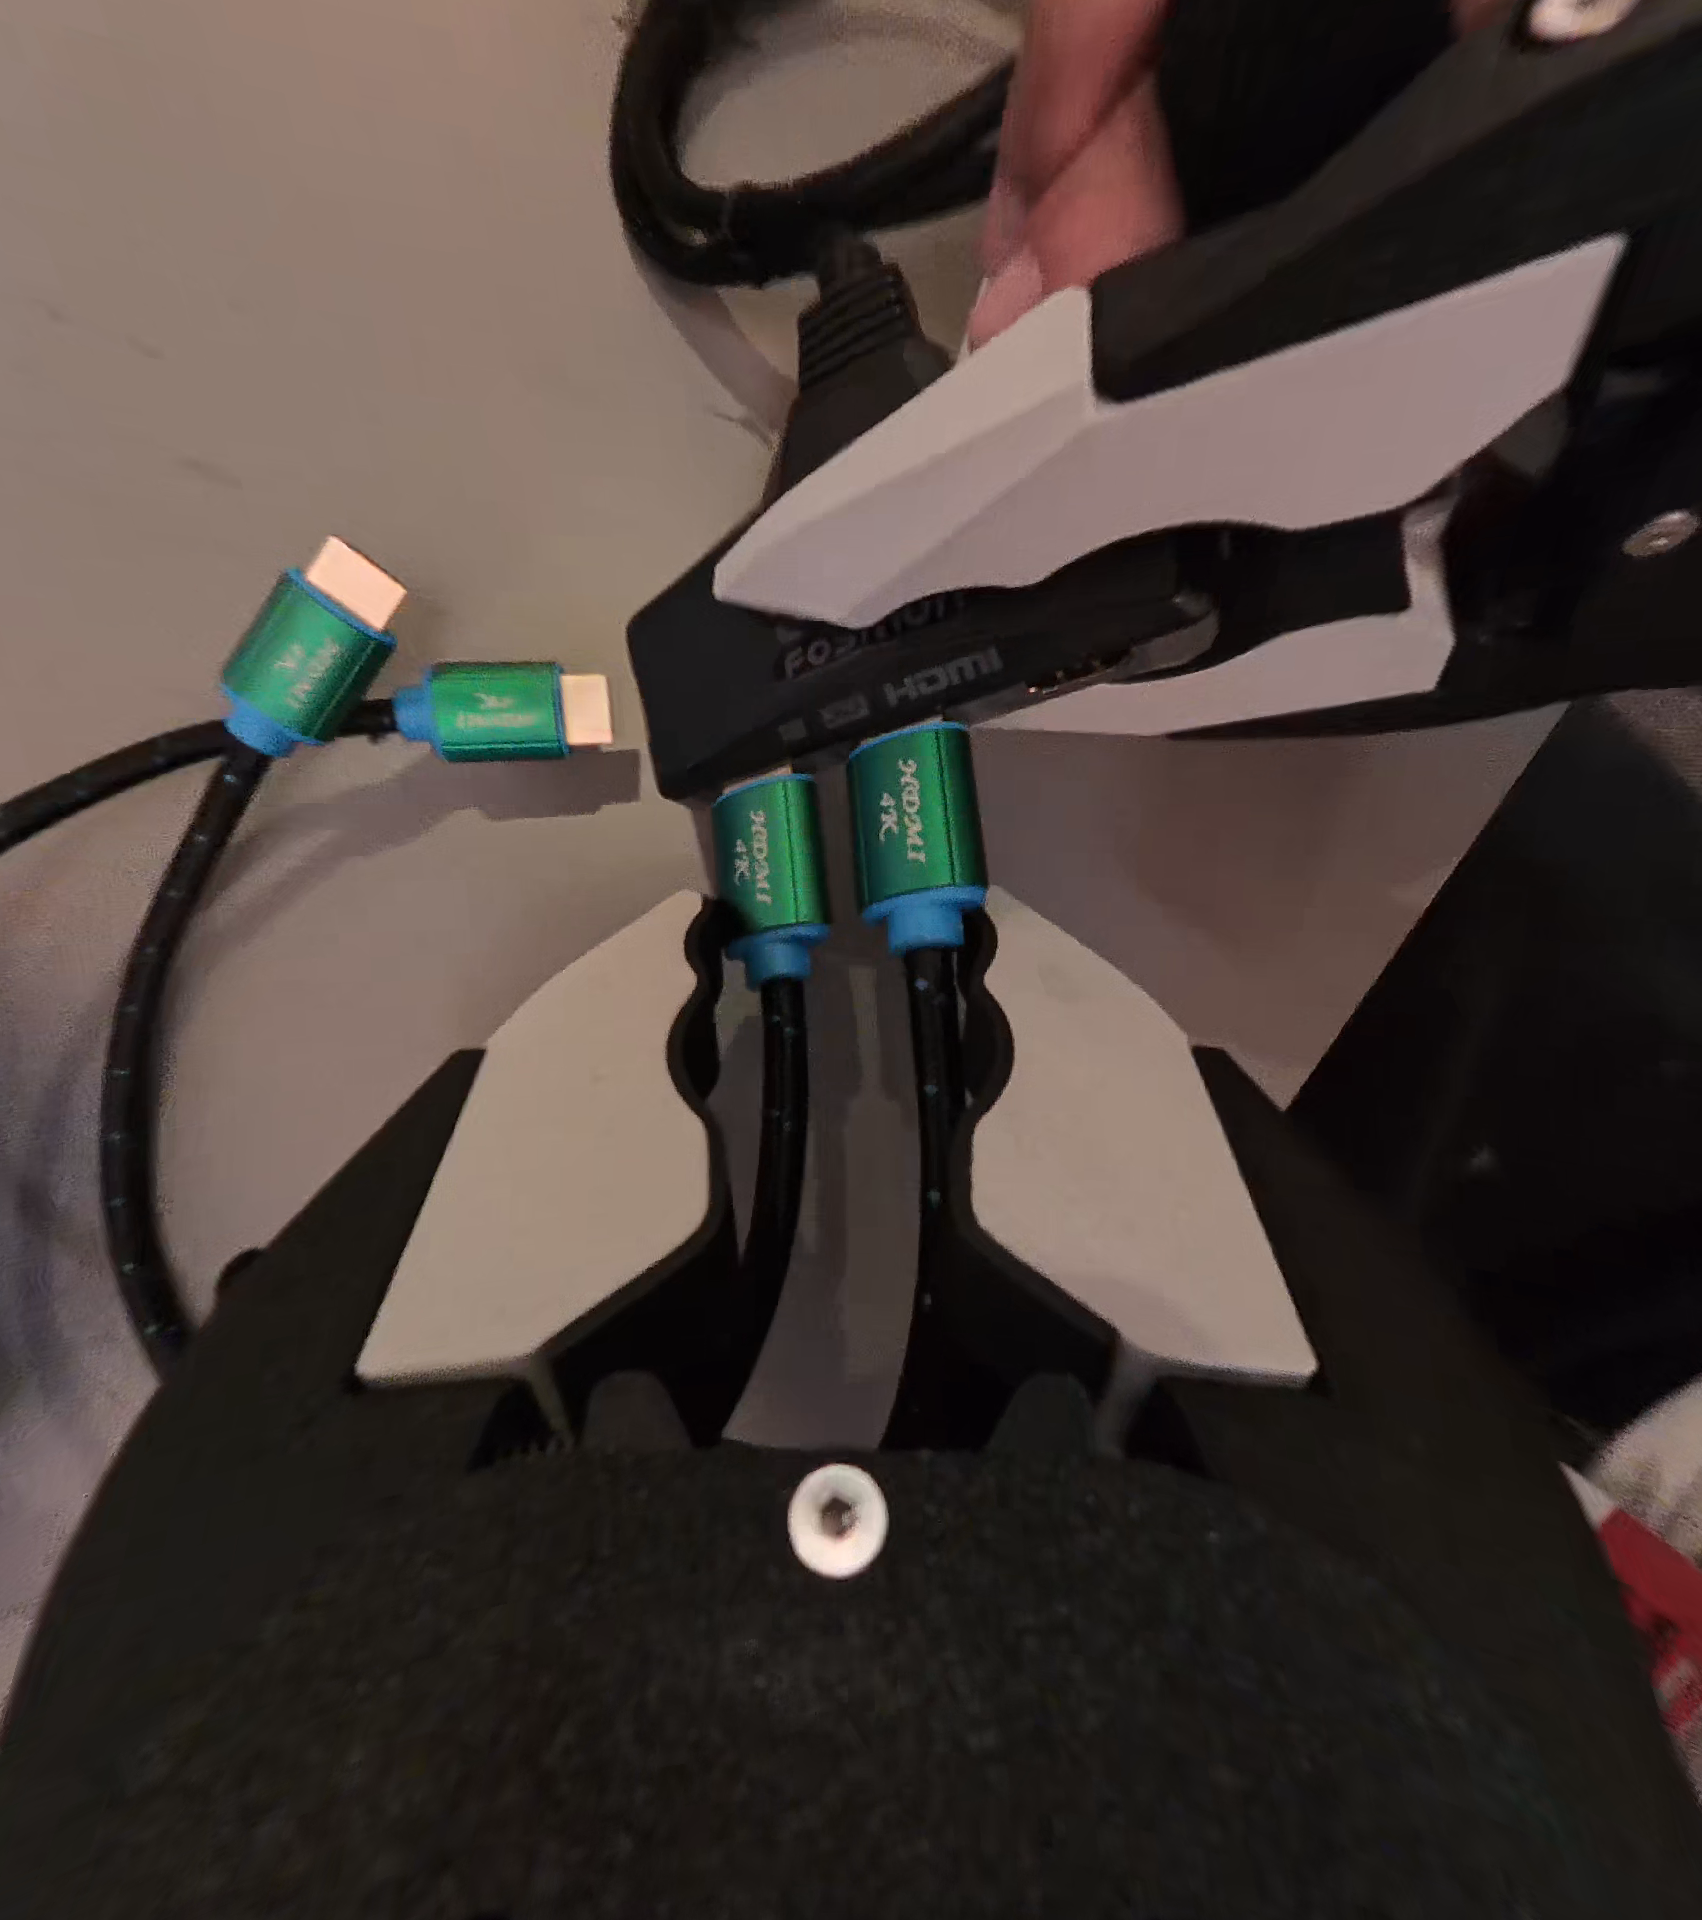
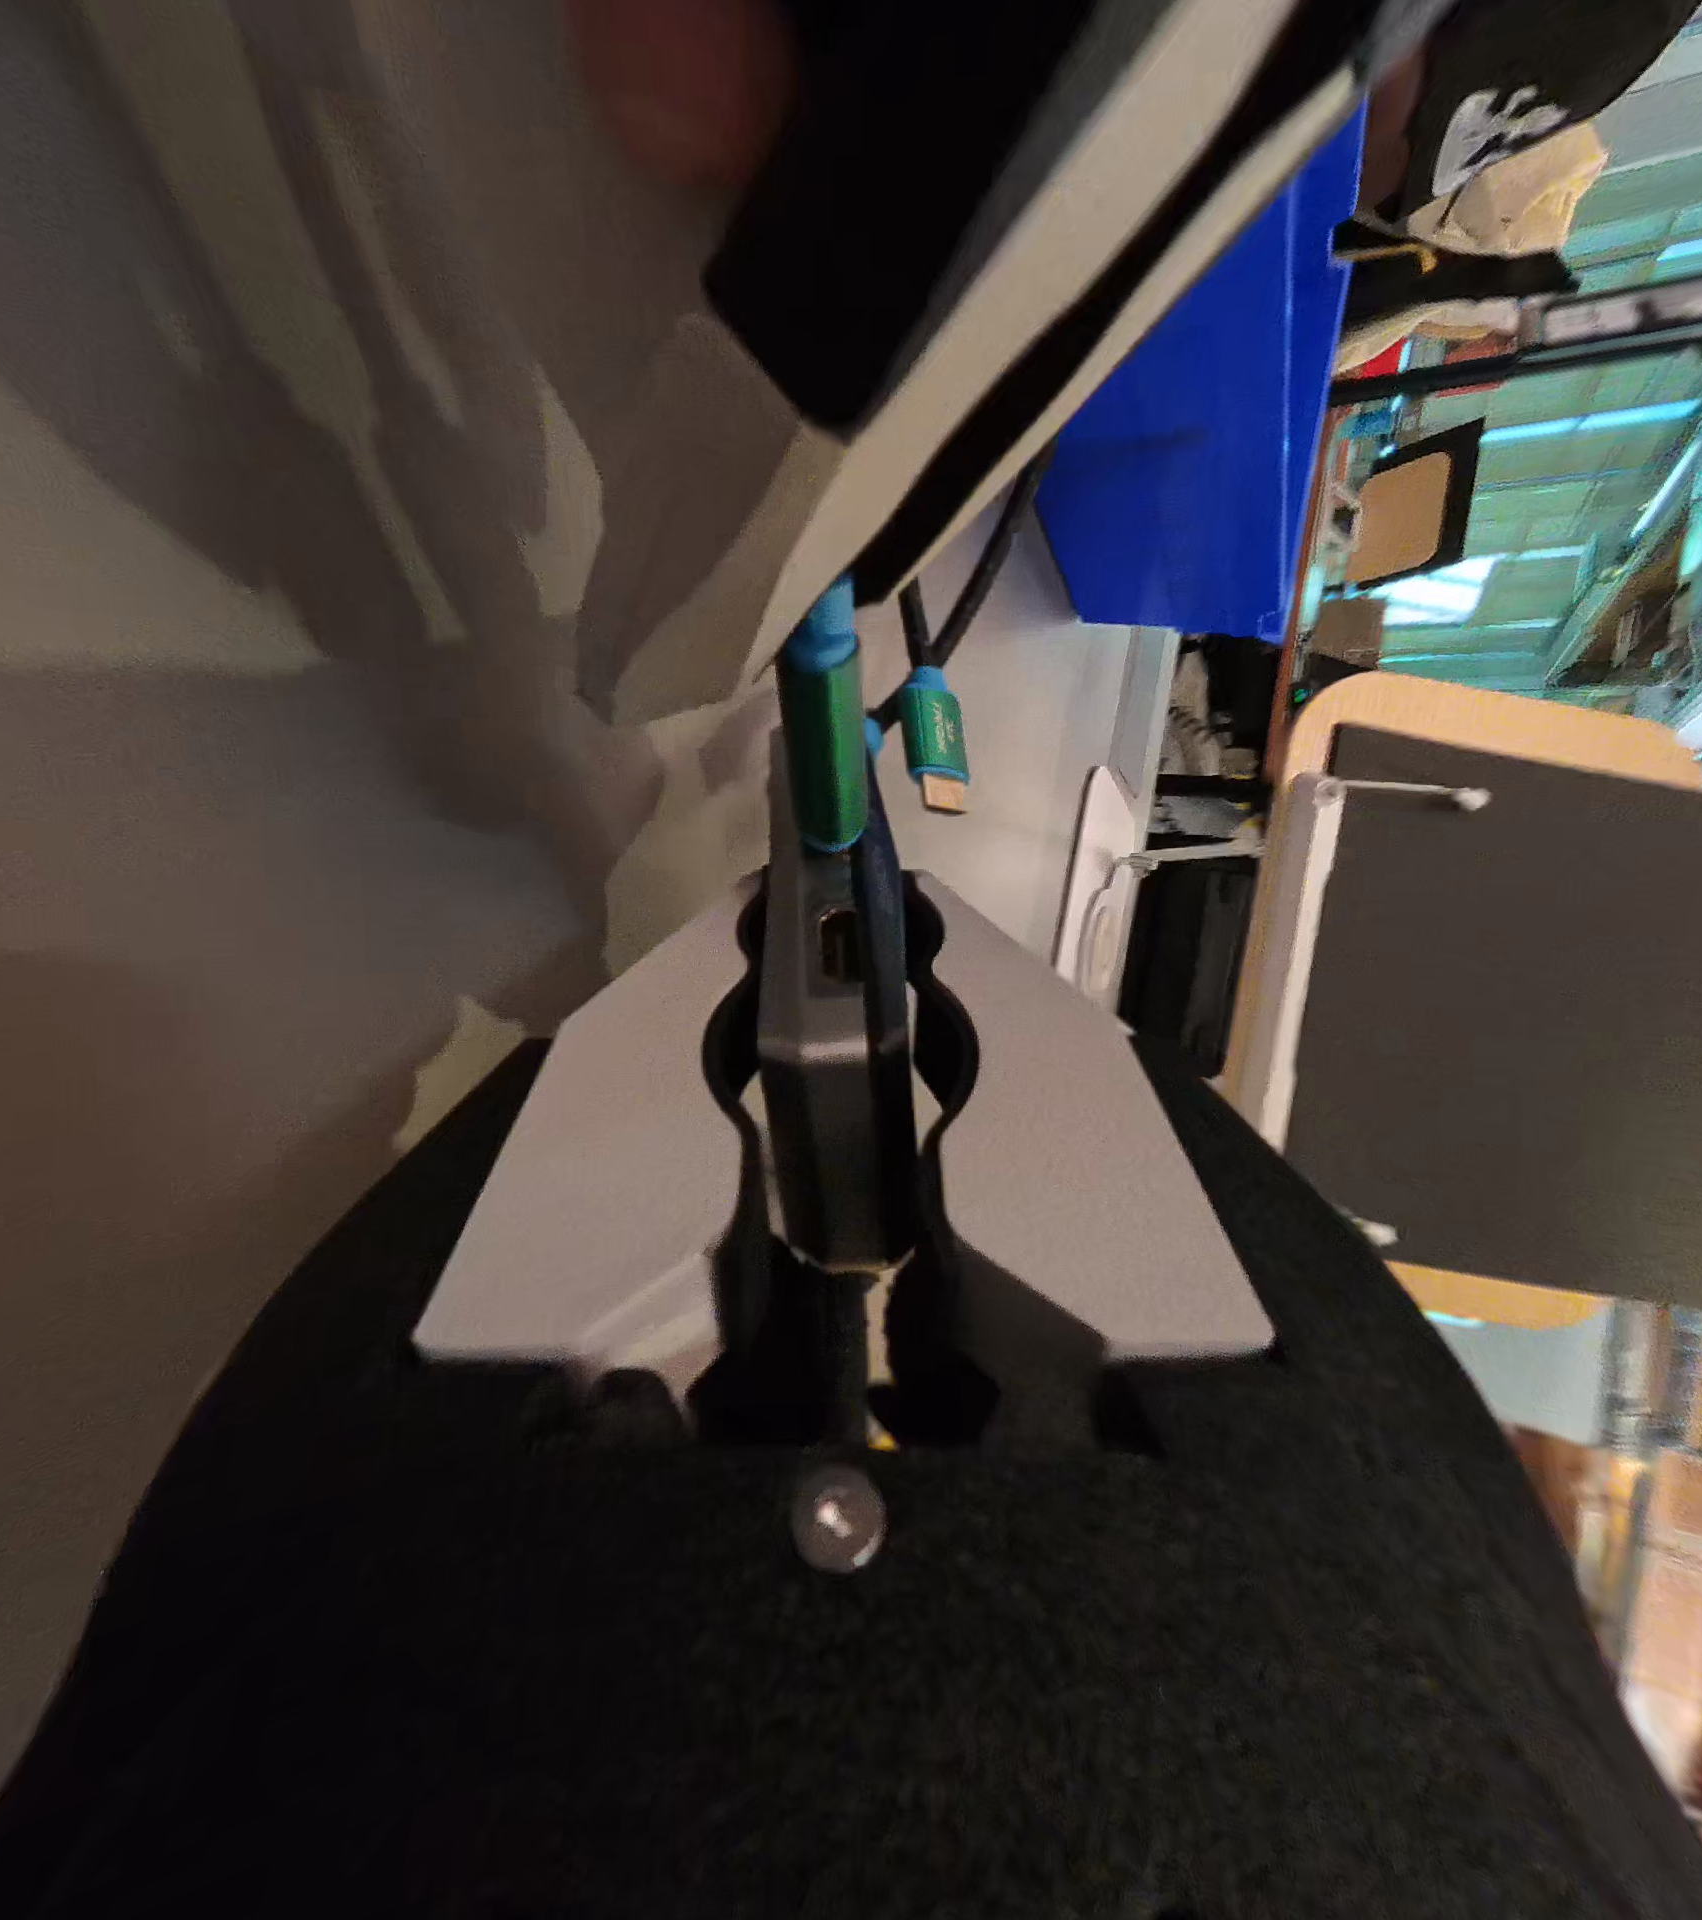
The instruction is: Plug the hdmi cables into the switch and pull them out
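Right tongs (image 2: 831,997) are clamped on the black HDMI switch (image 1: 826,686), gripping its flat body from above and below and holding it lifted off the pale tabletop (image 1: 255,312). Left tongs (image 1: 842,935) sit just below the switch with their white fingers (image 1: 608,1122) partly apart; two braided black cables run up through the gap, though whether the pads touch either cable is hard to tell from this angle. Both cables end in green plugs: the left plug (image 1: 772,862) sits a little lower in its port, while the right plug (image 1: 914,821) sits flush against the switch edge. Two more green plugs (image 1: 504,712) with gold tips lie loose on the tabletop to the left, near the switch but apart from it. A thick black cord (image 1: 722,208) leaves the switch's far end and loops away.
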Demonstrator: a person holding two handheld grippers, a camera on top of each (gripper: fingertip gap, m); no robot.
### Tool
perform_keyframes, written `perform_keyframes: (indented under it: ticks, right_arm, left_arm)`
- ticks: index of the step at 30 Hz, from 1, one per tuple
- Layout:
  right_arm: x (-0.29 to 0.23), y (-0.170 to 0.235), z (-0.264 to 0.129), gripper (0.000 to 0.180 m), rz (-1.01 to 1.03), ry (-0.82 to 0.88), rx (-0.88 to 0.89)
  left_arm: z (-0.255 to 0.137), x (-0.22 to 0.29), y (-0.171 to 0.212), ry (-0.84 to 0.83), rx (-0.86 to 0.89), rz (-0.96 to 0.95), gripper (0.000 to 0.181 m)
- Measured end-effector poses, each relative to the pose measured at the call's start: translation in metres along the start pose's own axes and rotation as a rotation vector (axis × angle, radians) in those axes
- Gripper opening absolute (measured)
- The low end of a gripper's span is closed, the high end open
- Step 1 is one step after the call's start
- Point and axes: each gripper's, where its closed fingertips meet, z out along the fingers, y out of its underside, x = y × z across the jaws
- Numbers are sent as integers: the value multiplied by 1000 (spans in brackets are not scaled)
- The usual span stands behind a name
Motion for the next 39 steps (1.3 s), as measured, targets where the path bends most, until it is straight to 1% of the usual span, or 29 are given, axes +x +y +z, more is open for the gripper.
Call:
perform_keyframes:
  ticks: [1,3,4,6,7,8,9,10,11,12,14,15,17,21,26,30,33,37,39]
  right_arm:
    - [2,-1,1,23,45,-6,0]
    - [10,-2,2,22,62,41,28]
    - [14,-5,4,22,33,78,66]
    - [24,-3,8,22,3,198,93]
    - [28,3,11,22,15,257,67]
    - [30,11,15,22,45,296,33]
    - [31,18,17,21,65,313,-2]
    - [36,22,16,21,61,332,-28]
    - [45,23,12,21,68,362,-40]
    - [53,23,8,21,107,381,-41]
    - [64,19,-2,21,240,414,12]
    - [68,15,-7,22,290,427,41]
    - [73,6,-15,22,313,444,82]
    - [67,-4,-19,22,310,435,98]
    - [57,-9,-16,22,269,412,101]
    - [58,-13,-17,21,309,405,129]
    - [56,-14,-16,22,290,402,116]
    - [54,-15,-13,22,270,395,99]
    - [54,-16,-12,22,252,404,85]
  left_arm:
    - [-9,0,-4,-5,49,-4,45]
    - [-37,1,-16,-30,208,-11,56]
    - [-55,1,-22,-52,310,-17,58]
    - [-92,10,-27,-60,524,-39,51]
    - [-110,15,-25,-67,626,-59,44]
    - [-124,18,-19,-87,716,-80,43]
    - [-132,22,-13,-93,766,-91,42]
    - [-131,27,-6,-77,768,-93,39]
    - [-122,31,1,-56,735,-103,35]
    - [-109,34,7,-31,688,-115,35]
    - [-78,37,16,21,598,-134,36]
    - [-66,34,17,29,567,-147,38]
    - [-54,26,5,49,568,-159,43]
    - [-54,11,-25,9,689,-158,43]
    - [-62,10,-52,-19,828,-156,42]
    - [-59,10,-57,-26,844,-186,35]
    - [-60,8,-59,-42,858,-194,28]
    - [-57,3,-57,-88,858,-215,27]
    - [-57,-2,-56,-106,857,-231,20]
